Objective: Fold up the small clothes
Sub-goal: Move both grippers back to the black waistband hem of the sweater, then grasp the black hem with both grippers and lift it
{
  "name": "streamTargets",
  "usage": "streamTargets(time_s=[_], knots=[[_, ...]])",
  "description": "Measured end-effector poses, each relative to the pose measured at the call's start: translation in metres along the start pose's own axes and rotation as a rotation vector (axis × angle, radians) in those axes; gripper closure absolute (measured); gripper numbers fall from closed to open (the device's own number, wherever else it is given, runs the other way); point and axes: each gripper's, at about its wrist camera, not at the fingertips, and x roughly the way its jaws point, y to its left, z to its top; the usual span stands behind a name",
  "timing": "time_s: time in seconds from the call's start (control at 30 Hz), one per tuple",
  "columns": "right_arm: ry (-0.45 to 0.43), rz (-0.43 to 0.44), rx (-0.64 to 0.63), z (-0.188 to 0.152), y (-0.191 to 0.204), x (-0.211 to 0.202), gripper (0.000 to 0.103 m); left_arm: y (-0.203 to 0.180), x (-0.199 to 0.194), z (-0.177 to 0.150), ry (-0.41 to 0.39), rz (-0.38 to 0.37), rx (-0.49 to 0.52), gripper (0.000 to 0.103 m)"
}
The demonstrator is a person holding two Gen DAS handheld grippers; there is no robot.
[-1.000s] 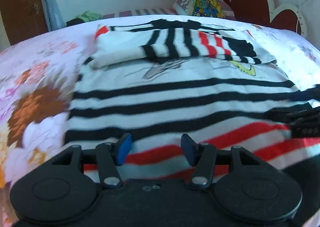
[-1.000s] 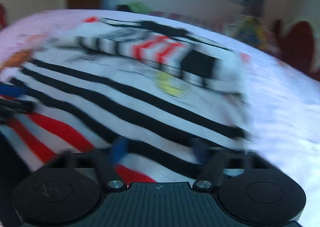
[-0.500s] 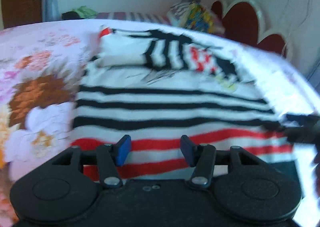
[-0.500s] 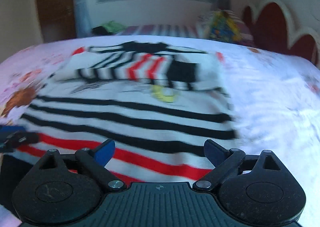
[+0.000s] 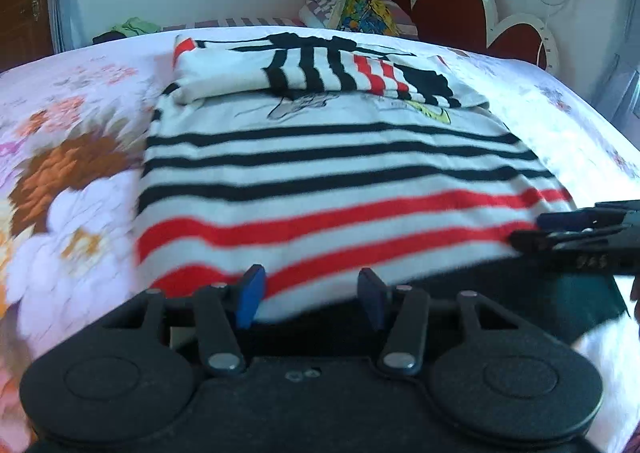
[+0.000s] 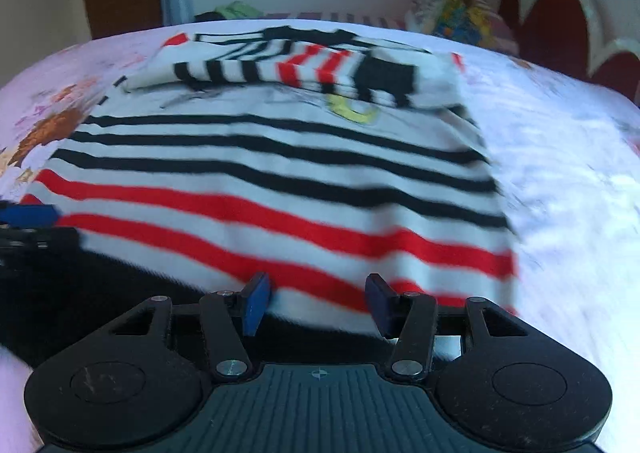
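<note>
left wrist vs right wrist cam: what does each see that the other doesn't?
Left wrist only: the left hand-held gripper at the bottom, jaws apart at the shirt's near hem, the right hand-held gripper entering from the right edge, and the big brown flower print on the bedspread.

Right wrist only: the right hand-held gripper at the bottom, its jaws having just been closing, hem between them but no pressing visible; the left one at the left edge; more bare bedspread to the right.

Both: the striped shirt with sleeves folded across its top, window, red headboard.

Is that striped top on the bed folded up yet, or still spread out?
Partly folded. The white top with black and red stripes has its sleeves laid across the chest, while its body lies flat on the floral bedspread.
</note>
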Motion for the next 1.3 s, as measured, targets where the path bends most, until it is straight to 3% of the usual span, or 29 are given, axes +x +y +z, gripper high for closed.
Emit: streamTargets(time_s=[0.2, 0.3, 0.6, 0.7, 0.93, 1.17, 1.3], knots=[[-0.038, 0.01, -0.007, 0.004, 0.019, -0.028, 0.051, -0.007, -0.015, 0.008, 0.01, -0.005, -0.071, 0.05], [0.021, 0.002, -0.045, -0.004, 0.033, -0.019, 0.051, -0.019, -0.01, 0.005, 0.038, 0.02, -0.06, 0.049], [0.017, -0.024, 0.012, -0.019, 0.015, -0.036, 0.051, -0.026, -0.012, -0.005, 0.062, 0.05, -0.048, 0.037], [0.047, -0.048, 0.019, -0.025, 0.01, -0.034, 0.03, -0.03, -0.011, -0.006, 0.062, 0.057, -0.039, 0.034], [0.048, -0.053, 0.1, -0.028, -0.009, -0.046, 0.029, -0.032, -0.012, -0.006, 0.067, 0.061, -0.036, 0.031], [0.046, -0.07, 0.211, -0.035, -0.042, -0.061, 0.029, -0.002, -0.039, -0.016, 0.055, 0.083, -0.099, 0.032], [0.063, -0.077, 0.266, -0.042, -0.057, -0.063, 0.03, 0.027, -0.048, -0.031, 0.081, 0.062, -0.222, 0.037]])
